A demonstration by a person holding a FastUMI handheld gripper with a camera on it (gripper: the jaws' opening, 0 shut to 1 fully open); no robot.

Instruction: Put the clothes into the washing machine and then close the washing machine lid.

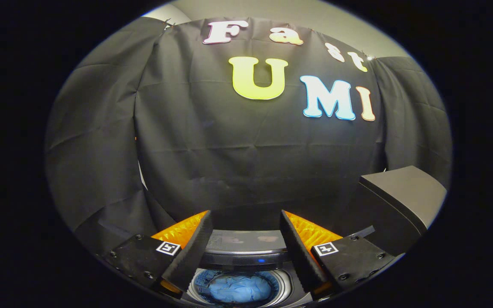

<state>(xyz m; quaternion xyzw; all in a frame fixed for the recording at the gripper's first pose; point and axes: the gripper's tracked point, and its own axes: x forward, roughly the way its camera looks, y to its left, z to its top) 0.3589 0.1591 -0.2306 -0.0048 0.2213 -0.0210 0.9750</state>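
Note:
My gripper (pixel 245 231) hovers above the washing machine (pixel 246 256) with its fingers spread apart and nothing between them. Below and between the fingers lies the round drum opening, with light blue clothes (pixel 240 288) bunched inside it. The machine's dark control panel with a small blue light sits just beyond the drum. To the right, past the right finger, the dark grey lid (pixel 400 201) stands raised and tilted back.
Black cloth forms the booth's wall behind the machine and wraps round both sides. A pale wall shows above the cloth.

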